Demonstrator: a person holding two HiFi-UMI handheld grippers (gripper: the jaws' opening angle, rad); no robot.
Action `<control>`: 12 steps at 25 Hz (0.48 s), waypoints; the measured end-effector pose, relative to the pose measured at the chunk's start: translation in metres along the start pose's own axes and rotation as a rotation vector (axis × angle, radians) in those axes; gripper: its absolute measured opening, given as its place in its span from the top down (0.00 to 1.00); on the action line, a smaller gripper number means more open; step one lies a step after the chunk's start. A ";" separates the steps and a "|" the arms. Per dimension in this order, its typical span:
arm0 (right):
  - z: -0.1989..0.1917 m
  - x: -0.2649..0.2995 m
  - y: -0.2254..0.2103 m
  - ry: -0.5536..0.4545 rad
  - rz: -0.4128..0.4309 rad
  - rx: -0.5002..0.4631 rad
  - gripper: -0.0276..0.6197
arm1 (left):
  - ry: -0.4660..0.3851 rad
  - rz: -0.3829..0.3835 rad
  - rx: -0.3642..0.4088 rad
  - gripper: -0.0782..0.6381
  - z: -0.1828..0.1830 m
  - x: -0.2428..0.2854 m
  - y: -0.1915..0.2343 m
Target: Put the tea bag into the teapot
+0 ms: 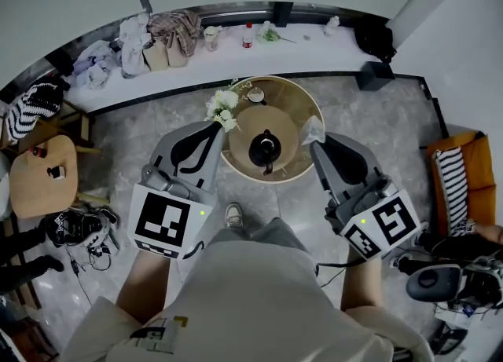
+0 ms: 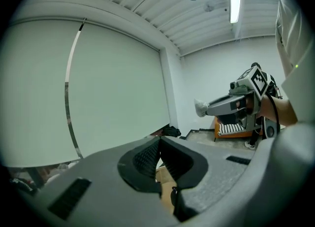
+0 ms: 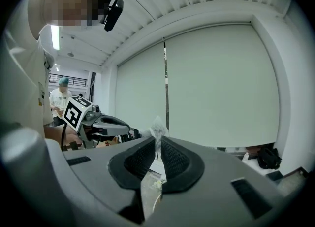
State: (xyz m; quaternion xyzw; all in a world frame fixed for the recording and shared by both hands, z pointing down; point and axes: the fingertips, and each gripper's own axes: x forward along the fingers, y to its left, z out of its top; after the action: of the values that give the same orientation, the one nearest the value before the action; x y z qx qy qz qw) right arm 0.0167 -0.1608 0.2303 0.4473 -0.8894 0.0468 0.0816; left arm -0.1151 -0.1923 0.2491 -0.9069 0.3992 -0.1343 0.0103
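In the head view a black teapot (image 1: 266,148) stands on a round wooden tray (image 1: 291,129) on the round table (image 1: 302,97), lid on. My right gripper (image 1: 317,142) hovers just right of the tray, shut on a white tea bag (image 1: 313,127) that sticks out past its tips. The right gripper view shows the tea bag (image 3: 158,125) pinched between the pads of the right gripper (image 3: 158,141). My left gripper (image 1: 216,126) hangs left of the tray by the flowers. In the left gripper view the left gripper (image 2: 158,141) has its pads together with nothing between them.
White flowers (image 1: 223,109) and a small cup (image 1: 255,95) sit at the table's far left. A sill (image 1: 236,58) behind carries bags and bottles. A wooden stool (image 1: 43,172) stands left, an orange seat (image 1: 456,172) right. Another person (image 3: 61,100) stands far off.
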 end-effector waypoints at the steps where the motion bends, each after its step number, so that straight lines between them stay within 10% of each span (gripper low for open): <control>1: -0.003 0.000 -0.001 0.009 -0.001 0.001 0.91 | 0.004 0.000 -0.002 0.88 -0.002 0.000 -0.001; 12: -0.039 0.024 -0.042 0.108 0.050 0.018 0.91 | 0.028 -0.003 -0.053 0.88 -0.007 0.033 -0.004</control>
State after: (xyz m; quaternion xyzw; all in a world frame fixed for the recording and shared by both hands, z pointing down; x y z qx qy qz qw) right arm 0.0407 -0.1984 0.2730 0.4226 -0.8941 0.0806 0.1242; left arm -0.0926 -0.2125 0.2636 -0.9054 0.4015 -0.1364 -0.0197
